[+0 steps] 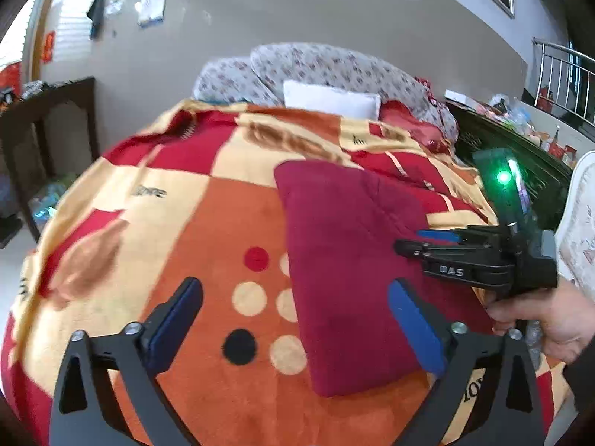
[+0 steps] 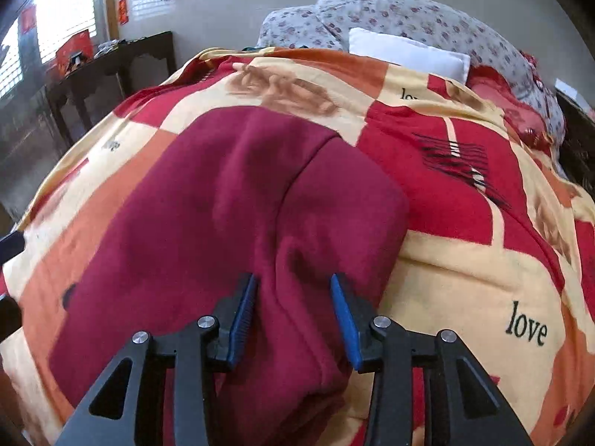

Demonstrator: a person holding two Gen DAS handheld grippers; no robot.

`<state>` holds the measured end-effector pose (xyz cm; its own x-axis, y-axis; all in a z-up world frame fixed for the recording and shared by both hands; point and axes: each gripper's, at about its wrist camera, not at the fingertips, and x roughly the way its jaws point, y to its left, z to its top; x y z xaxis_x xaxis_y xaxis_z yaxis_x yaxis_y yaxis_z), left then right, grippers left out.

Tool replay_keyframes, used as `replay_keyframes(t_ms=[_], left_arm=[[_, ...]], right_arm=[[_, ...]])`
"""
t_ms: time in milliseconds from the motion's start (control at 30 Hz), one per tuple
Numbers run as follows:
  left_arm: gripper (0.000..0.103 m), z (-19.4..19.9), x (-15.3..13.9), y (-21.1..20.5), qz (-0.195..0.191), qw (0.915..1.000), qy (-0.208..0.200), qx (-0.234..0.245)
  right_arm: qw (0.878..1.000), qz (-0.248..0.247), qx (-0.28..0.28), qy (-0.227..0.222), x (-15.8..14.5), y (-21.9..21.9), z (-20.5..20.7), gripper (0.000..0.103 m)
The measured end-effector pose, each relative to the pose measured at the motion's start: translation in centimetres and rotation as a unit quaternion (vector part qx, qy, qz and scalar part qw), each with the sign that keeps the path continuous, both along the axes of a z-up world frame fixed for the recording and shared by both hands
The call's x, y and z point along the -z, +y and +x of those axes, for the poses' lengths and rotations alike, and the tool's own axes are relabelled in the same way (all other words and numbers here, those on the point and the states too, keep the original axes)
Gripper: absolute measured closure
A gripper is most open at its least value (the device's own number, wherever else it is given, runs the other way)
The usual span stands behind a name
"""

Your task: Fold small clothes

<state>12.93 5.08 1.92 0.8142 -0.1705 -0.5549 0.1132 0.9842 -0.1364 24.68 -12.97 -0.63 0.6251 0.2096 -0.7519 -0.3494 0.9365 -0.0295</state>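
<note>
A dark red small garment lies folded flat on the patterned blanket of a bed. My left gripper is open and empty, hovering over the garment's left edge. My right gripper shows in the left wrist view at the garment's right side, held by a hand. In the right wrist view the garment fills the middle, and my right gripper is open with its blue pads on either side of a raised fold of the cloth.
A white pillow and a floral quilt lie at the head of the bed. A dark wooden table stands at the left. A dark cabinet with clutter stands at the right.
</note>
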Motion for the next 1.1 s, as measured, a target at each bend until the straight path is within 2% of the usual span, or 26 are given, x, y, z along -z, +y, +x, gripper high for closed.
replay_keyframes(t_ms=[100, 167, 233, 367, 467, 567, 633, 733, 900, 1100], left_arm=[[0.0, -1.4, -0.2, -0.3, 0.034, 0.999, 0.03, -0.001], [0.0, -2.8, 0.0, -0.7, 0.054, 0.9982, 0.026, -0.008], [0.0, -5.0, 0.2, -1.5, 0.085, 0.9962, 0.013, -0.008], [0.0, -8.9, 1.1, -3.7, 0.135, 0.9908, 0.012, -0.004], [0.0, -12.0, 2.1, -4.6, 0.108, 0.9935, 0.032, 0.018], [0.0, -13.4, 2.8, -4.6, 0.08, 0.9945, 0.068, 0.007], [0.0, -13.9, 2.9, -4.7, 0.076, 0.9944, 0.074, 0.004], [0.0, -14.6, 2.8, -5.5, 0.09, 0.9928, 0.078, 0.009], [0.0, -14.9, 1.8, -5.9, 0.093, 0.9928, 0.076, 0.003], [0.0, -14.9, 2.0, -7.0, 0.097, 0.9914, 0.086, 0.016]], right_arm=[[1.0, -0.001, 0.003, -0.029, -2.6, -0.5, -3.3, 0.059], [0.999, 0.008, 0.02, -0.041, -4.0, -1.8, -6.9, 0.056], [0.999, 0.02, 0.025, -0.041, -4.5, -3.1, -10.7, 0.049], [0.997, 0.017, 0.037, -0.062, -4.1, -4.5, -19.2, 0.043], [0.996, 0.043, 0.052, -0.062, -3.1, -5.3, -24.4, 0.038], [0.995, 0.041, 0.064, -0.068, -2.1, -5.6, -27.8, 0.037], [0.994, 0.039, 0.072, -0.068, -1.6, -5.8, -29.3, 0.037], [0.994, 0.047, 0.075, -0.059, -1.1, -6.2, -30.4, 0.037], [0.994, 0.043, 0.085, -0.061, -1.2, -6.5, -31.1, 0.037], [0.992, 0.057, 0.092, -0.06, -1.3, -7.0, -31.8, 0.037]])
